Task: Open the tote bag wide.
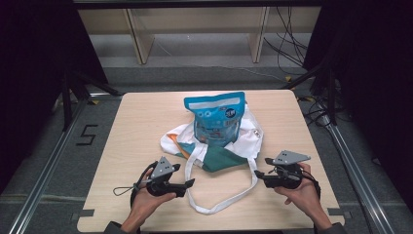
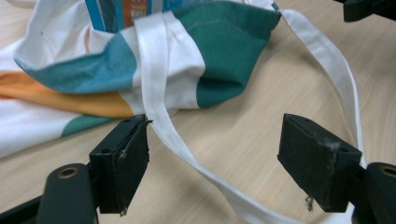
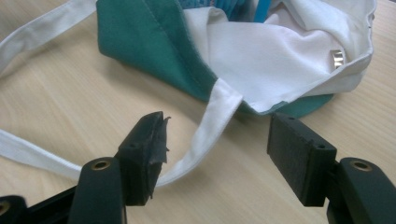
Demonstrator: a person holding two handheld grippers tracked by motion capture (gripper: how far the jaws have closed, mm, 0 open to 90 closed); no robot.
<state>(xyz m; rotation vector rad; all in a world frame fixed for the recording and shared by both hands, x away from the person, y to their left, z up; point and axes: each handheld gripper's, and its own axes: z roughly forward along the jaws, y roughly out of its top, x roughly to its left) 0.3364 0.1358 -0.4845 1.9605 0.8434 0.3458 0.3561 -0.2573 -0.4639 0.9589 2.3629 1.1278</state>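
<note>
The tote [image 1: 214, 146] lies mid-table with a blue packet [image 1: 216, 117] sticking out of it, its white strap [image 1: 221, 204] looping toward the person. Both grippers, left [image 1: 191, 183] and right [image 1: 257, 173], flank that loop with jaws apart, gripping nothing. Each has a run of strap between its pads, about equally near.

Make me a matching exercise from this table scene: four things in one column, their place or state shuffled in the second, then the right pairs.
1. blue snack pouch
2. tote bag
3. white strap
4. left gripper

A. looped on the table between both grippers
B. jaws open, strap lying between them
C. standing up out of the bag's mouth
D. lying slumped, white with teal and orange panels

Pairs: 1-C, 2-D, 3-A, 4-B
</note>
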